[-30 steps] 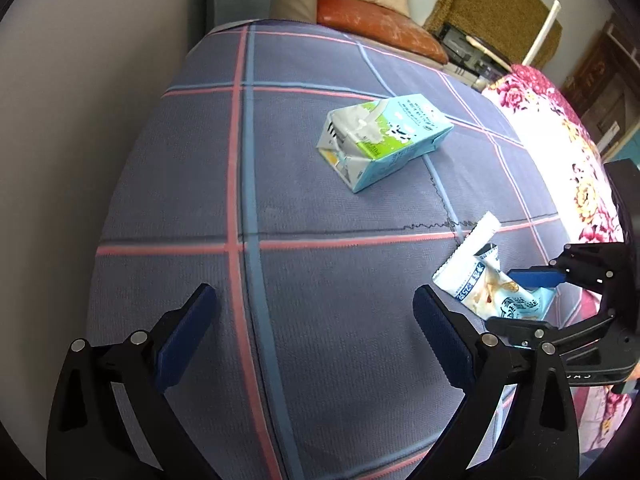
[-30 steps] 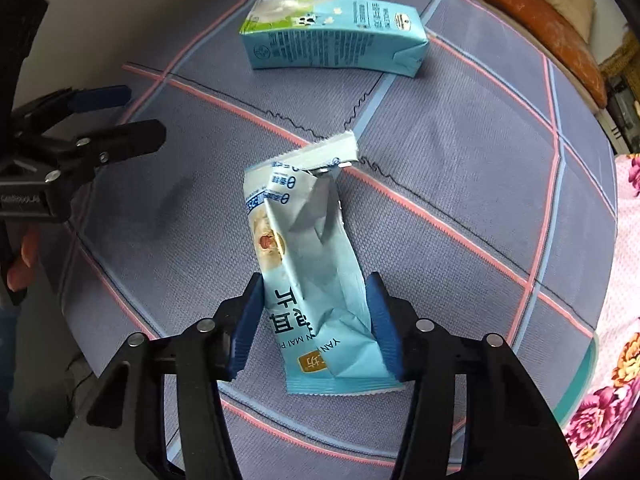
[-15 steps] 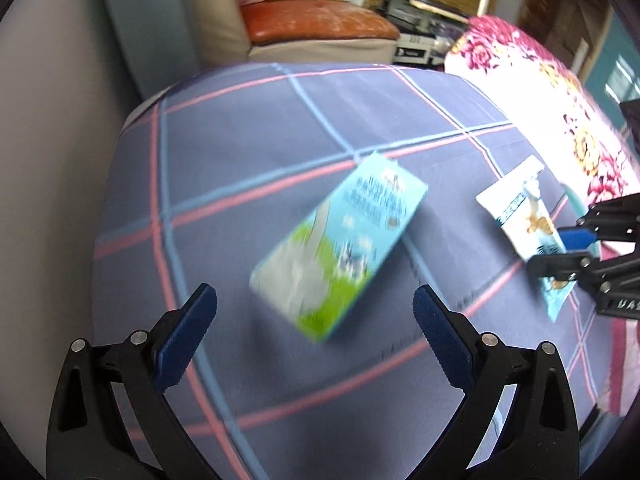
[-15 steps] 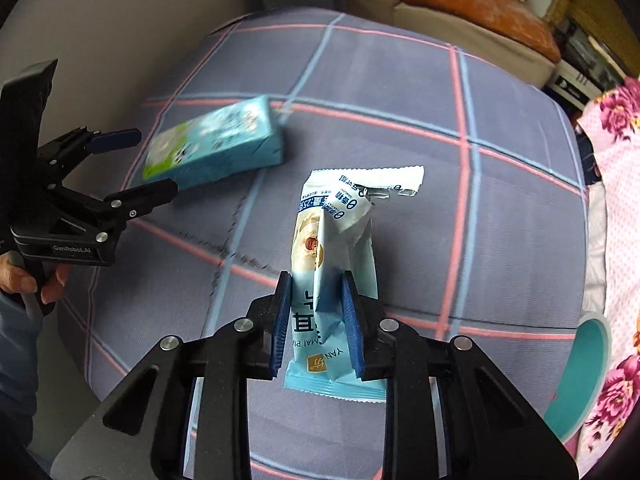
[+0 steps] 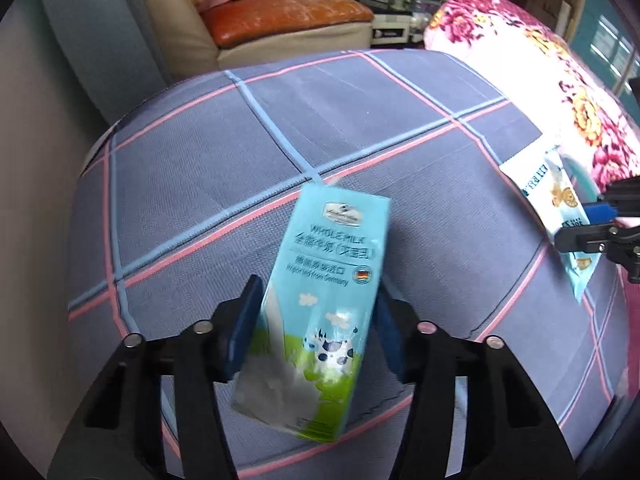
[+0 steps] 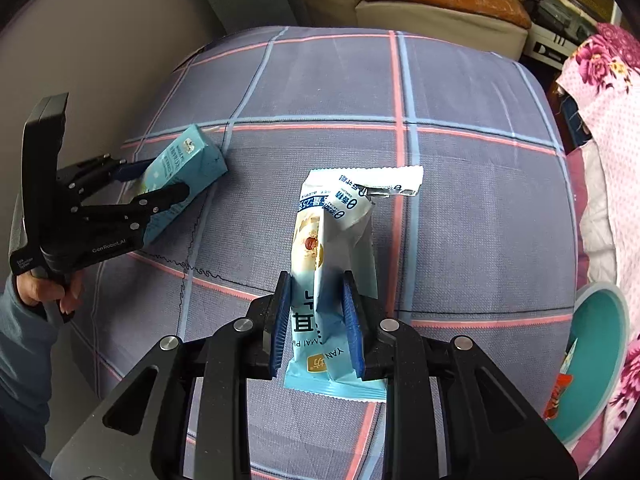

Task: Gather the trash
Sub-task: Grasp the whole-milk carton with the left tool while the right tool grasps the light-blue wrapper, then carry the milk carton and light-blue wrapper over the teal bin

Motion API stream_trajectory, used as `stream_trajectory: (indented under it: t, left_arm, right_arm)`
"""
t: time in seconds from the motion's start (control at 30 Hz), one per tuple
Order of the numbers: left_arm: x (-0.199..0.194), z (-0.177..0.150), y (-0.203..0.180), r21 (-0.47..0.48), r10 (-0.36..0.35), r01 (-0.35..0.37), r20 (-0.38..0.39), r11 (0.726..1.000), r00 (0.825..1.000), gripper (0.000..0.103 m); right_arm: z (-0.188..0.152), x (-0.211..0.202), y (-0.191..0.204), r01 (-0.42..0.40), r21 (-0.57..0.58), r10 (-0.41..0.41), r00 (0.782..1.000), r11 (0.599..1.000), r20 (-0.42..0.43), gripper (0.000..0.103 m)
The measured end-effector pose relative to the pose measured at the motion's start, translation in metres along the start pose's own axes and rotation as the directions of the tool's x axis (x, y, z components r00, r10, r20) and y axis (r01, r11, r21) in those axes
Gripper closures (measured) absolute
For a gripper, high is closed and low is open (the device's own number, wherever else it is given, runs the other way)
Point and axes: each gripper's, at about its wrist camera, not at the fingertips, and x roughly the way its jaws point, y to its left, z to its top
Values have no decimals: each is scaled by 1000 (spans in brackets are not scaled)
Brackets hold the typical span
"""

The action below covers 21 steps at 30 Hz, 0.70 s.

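The left tongs [image 5: 316, 320] are closing around the milk carton [image 5: 332, 304] over the plaid bed [image 5: 360, 120]. The right tongs [image 6: 318, 316] pinch the snack wrapper [image 6: 336, 248]. Only the right view shows the teal basin [image 6: 600, 344] holding a red scrap [image 6: 560, 396].

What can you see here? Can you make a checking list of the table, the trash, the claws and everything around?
Surface: checked blue-grey cloth with pink and blue lines.
Job's things: milk carton between the left claw's pads; torn snack wrapper in the right claw; teal bin at the cloth's right edge.
Clutter: nothing seen loose on the cloth.
Grippers: left claw closing, pads against the carton's sides; right claw shut on the wrapper.
Cables: nothing seen.
Surroundings: sofa with orange cushion; floral blanket; a hand holding the left claw's handle.
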Motion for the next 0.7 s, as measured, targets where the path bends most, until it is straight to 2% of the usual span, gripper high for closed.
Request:
stream_trajectory:
  t: [0.13,0.33,0.7]
  left_arm:
    - [-9,-7,-13,-70,21,-20,4,997,1000,50]
    - [-29,-14,-38,-130,5,-2,24,992,1000,50]
    - [-64,-13,-114,-93,-57,63,68,994,996,50]
  right_arm:
    - [-10,-14,-10,-12,25,11,999,1000,33,79]
    - [-26,-39,-26,-15,54,10,997,998,78,79]
    - [-69,-95,-67,-20,129,-3,985,991,173,79]
